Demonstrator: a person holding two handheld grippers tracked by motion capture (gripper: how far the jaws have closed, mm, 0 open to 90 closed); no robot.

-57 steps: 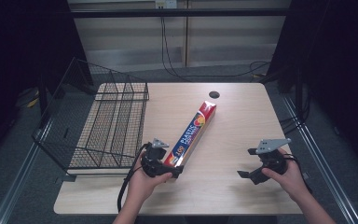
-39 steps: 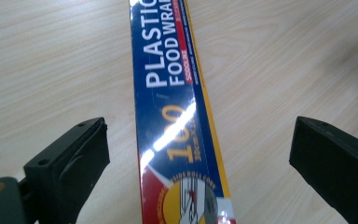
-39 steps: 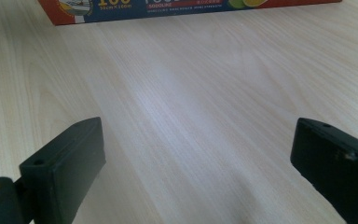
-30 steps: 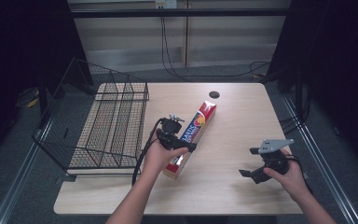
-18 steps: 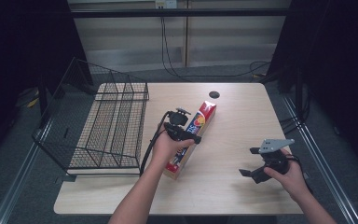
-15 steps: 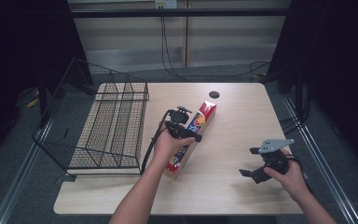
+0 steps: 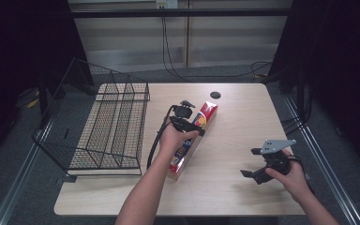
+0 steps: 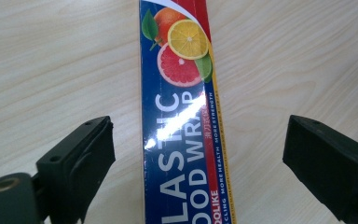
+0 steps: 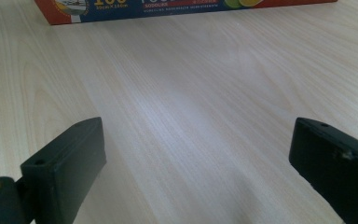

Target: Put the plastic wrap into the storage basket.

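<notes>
A long plastic wrap box (image 7: 205, 115), blue and red with citrus pictures, lies slantwise on the middle of the wooden table (image 7: 243, 108). My left gripper (image 7: 193, 127) hovers over the box's middle. In the left gripper view the box (image 8: 182, 116) runs lengthwise between the two wide-apart jaws, so the left gripper (image 8: 198, 158) is open. My right gripper (image 7: 249, 164) is near the table's front right, open, with bare wood between its jaws. The right gripper view has the right gripper (image 9: 196, 158) facing the box's side (image 9: 168, 9) farther off.
A black wire rack (image 7: 108, 126) stands on the table's left side. A dark round hole (image 7: 215, 94) sits near the far edge. Cables hang behind the table.
My left gripper has moved from the box's near end, forward along the box to its middle. The right gripper has stayed in place.
</notes>
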